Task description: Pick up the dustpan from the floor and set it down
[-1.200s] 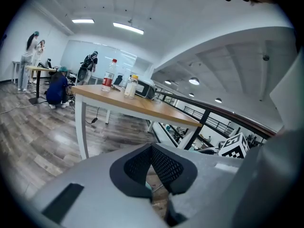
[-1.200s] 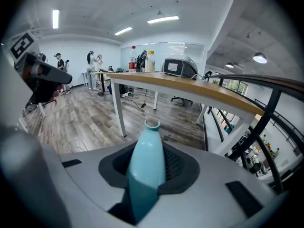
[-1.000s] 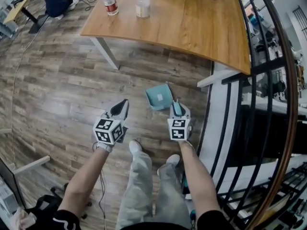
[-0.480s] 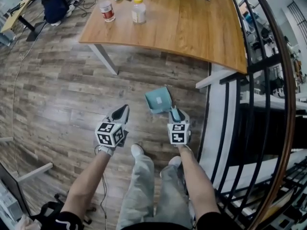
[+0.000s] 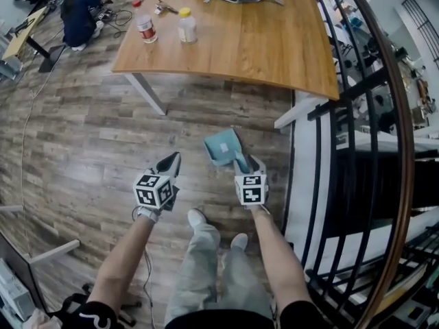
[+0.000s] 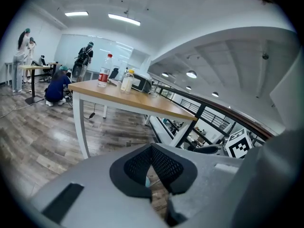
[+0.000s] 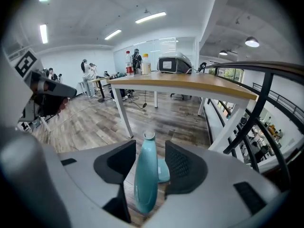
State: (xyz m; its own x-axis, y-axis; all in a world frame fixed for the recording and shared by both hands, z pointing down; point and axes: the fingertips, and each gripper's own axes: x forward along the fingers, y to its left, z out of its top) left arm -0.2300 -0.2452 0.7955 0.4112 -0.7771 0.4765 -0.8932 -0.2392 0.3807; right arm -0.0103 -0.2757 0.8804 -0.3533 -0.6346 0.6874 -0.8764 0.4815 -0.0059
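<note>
Head view, 1 dustpan (image 5: 223,146), left tongs (image 5: 171,162), right tongs (image 5: 247,163), 2 bottles (image 5: 185,27), 1 table (image 5: 274,43)

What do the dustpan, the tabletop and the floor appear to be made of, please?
Dustpan: probably plastic, smooth teal with a soft sheen on its handle. Tabletop: wood or wood-look laminate, matte, with a light grain. Floor: wood-pattern planks, grey-brown, slightly glossy; laminate or vinyl cannot be told apart.

Grey tongs (image 5: 172,159), marker cubes (image 5: 154,190), black sleeves (image 5: 88,314), pale trousers (image 5: 197,269)

dustpan (image 5: 223,145) handle partly behind right gripper (image 5: 248,164)
</note>
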